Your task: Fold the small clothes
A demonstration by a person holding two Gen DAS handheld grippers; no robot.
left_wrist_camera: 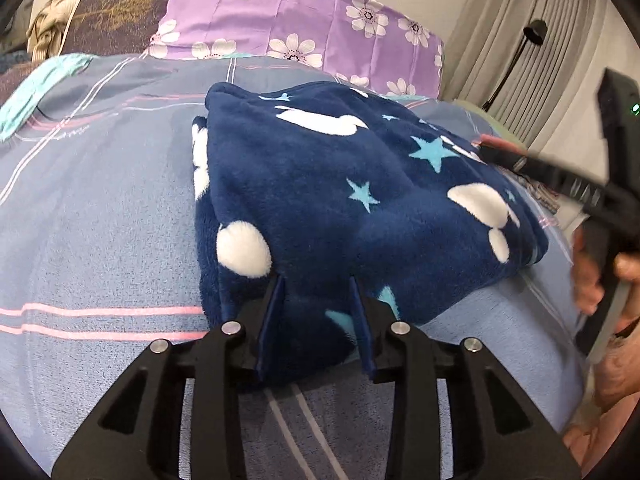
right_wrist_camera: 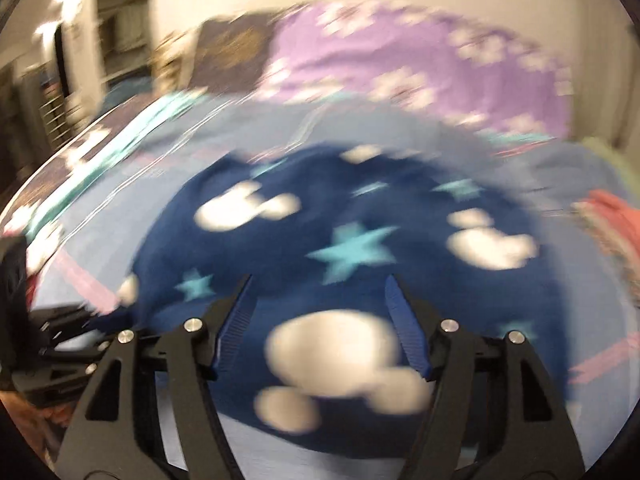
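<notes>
Left wrist view sharp, evenly lit, soft indoor light; fisheye bending, dark corners. Right wrist view heavily motion-blurred, warmer tint.

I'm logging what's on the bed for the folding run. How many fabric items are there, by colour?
Navy fleece garment with stars: 1
Purple floral pillow: 1
Dark patterned pillow: 1
Blue striped bedsheet: 1
Pink cloth at the right edge: 1
Total: 5
</notes>
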